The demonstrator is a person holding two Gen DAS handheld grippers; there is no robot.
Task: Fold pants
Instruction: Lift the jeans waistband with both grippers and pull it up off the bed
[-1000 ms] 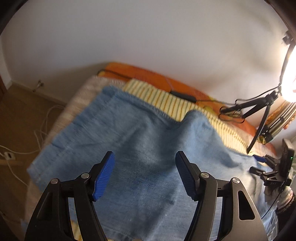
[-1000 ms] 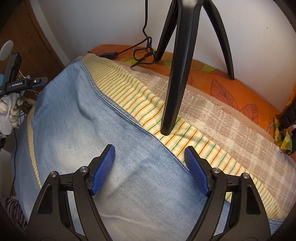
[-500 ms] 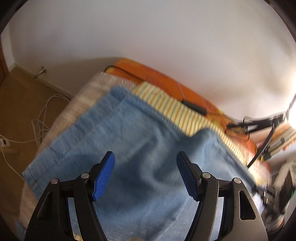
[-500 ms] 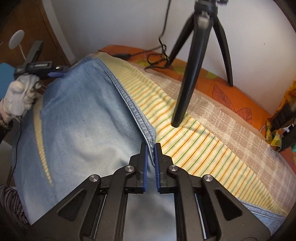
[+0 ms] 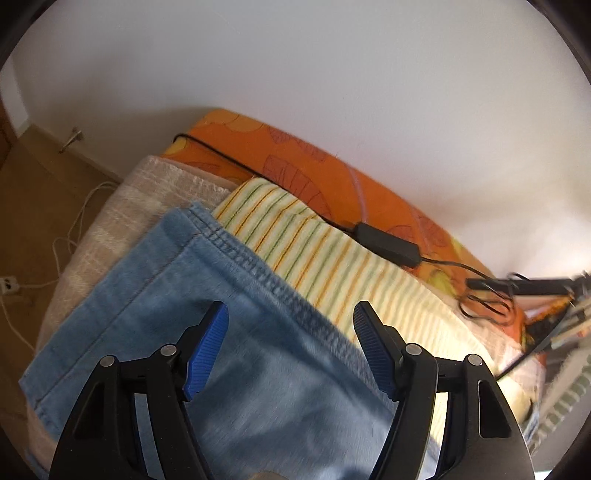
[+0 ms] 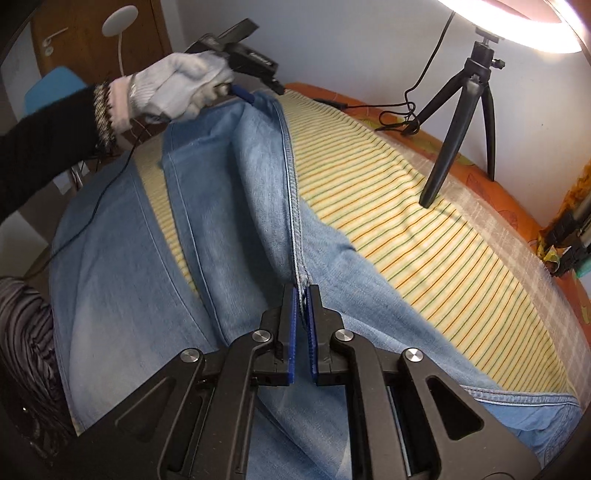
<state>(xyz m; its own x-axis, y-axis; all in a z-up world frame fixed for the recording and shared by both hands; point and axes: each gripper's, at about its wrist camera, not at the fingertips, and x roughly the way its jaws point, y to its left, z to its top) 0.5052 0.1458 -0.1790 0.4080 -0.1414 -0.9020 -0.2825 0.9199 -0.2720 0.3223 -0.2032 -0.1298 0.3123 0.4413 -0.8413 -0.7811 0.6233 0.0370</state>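
Light blue jeans [image 6: 229,206] lie on a striped yellow cloth [image 6: 406,229] on a bed. My right gripper [image 6: 302,295] is shut on the jeans' outer side seam and lifts it into a ridge. My left gripper [image 5: 290,319] is open, its blue pads straddling the seam near the leg hem [image 5: 110,295], just above the denim [image 5: 258,369]. In the right wrist view the left gripper [image 6: 247,94], in a white-gloved hand [image 6: 173,88], hovers at the far end of the raised leg.
A black tripod [image 6: 461,110] stands on the bed under a ring light [image 6: 517,26]. A black cable and adapter [image 5: 388,247] lie on the orange sheet [image 5: 295,166]. A beige blanket [image 5: 110,206] covers the bed end; cables lie on the floor [image 5: 37,221].
My right gripper, shut on the seam, has lifted the denim into a taller ridge. My left gripper has moved toward the hem end and closer to the seam, still open.
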